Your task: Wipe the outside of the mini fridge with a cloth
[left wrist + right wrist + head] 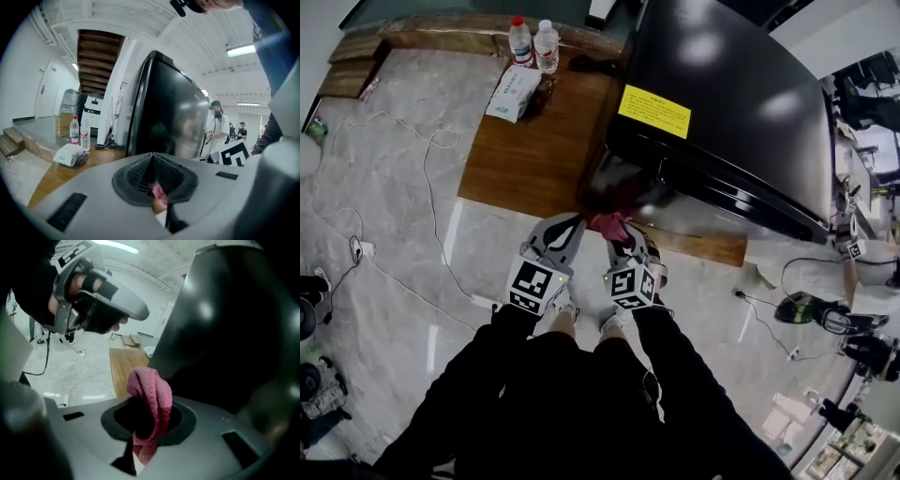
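the right gripper [619,239] is clamped on the pink cloth [152,399]. a bunched fold stands up out of its jaws and a tail hangs back below them. the mini fridge [722,103] lies straight ahead of that gripper and a little to its right, and its near lower corner is just beyond the cloth. in the right gripper view the dark glossy wall rises right behind the fold, but i cannot tell whether fabric and wall touch. the fridge's long side runs away from the person toward the far right, so a stroke would likely follow that line. the right gripper is the nearer of the two.

the left gripper [567,232] sits just beside it on the left, jaws drawn together. a pink sliver shows low in their seam. it may be a pinched corner or only the cloth seen through the gap, and the view is too tight to say.

the fridge is black and shiny. ceiling lights and dim figures are mirrored in its walls, and a yellow label [654,111] sits on its top near the left edge. it stands on the right part of a wooden platform [525,159]. the cloth is held over the platform's near edge, at the fridge's near corner. judging by this, wiping is at its start or barely begun.
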Demonstrator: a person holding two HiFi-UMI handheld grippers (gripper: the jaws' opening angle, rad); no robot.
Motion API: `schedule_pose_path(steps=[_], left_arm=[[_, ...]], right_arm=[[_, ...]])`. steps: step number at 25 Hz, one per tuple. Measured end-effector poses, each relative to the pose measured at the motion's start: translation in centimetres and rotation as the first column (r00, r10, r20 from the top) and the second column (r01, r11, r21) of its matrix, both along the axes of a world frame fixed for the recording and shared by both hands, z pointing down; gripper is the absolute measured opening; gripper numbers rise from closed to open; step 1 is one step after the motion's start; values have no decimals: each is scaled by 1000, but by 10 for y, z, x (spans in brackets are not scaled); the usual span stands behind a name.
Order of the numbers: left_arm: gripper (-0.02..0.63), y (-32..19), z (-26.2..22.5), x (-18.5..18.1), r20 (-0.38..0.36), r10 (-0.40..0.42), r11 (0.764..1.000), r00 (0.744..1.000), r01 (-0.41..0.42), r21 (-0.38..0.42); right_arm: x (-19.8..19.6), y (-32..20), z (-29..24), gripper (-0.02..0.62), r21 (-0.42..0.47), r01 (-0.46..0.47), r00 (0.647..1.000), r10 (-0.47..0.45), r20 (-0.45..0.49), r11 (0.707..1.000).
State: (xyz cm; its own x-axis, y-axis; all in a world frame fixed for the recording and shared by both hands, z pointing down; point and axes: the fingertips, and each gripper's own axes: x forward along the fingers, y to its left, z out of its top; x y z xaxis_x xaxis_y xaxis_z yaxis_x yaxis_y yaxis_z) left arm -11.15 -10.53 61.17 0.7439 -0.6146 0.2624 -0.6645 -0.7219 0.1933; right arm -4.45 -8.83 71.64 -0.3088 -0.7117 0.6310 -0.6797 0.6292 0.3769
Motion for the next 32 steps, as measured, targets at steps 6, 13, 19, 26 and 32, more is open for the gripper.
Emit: schedule_pose_path(steps=[6,13,19,26,32], left_arm=[[6,21,-92,0,-30,47,999,998,-46,28],[6,24,-234,-9,-58,69,981,996,-58,185],[6,23,-339,-9,-93,97,963,991,-70,260],[6,-36,-411,29,-49,122,921,991,-95,377],[6,-108,-434,62,-52,64,929,997,-41,367]], right_arm=[[-16,25,-157,75,211,44,997,-58,60,977],[-21,40,-334,76,455,53,989,-109,97,889],[-13,28,-448,77,548,78,987,-141,73,833],[26,-48,-505,78,422,112,989,-144,44,900],[59,-140,-532,78,348,225,972,-186,-142,910]])
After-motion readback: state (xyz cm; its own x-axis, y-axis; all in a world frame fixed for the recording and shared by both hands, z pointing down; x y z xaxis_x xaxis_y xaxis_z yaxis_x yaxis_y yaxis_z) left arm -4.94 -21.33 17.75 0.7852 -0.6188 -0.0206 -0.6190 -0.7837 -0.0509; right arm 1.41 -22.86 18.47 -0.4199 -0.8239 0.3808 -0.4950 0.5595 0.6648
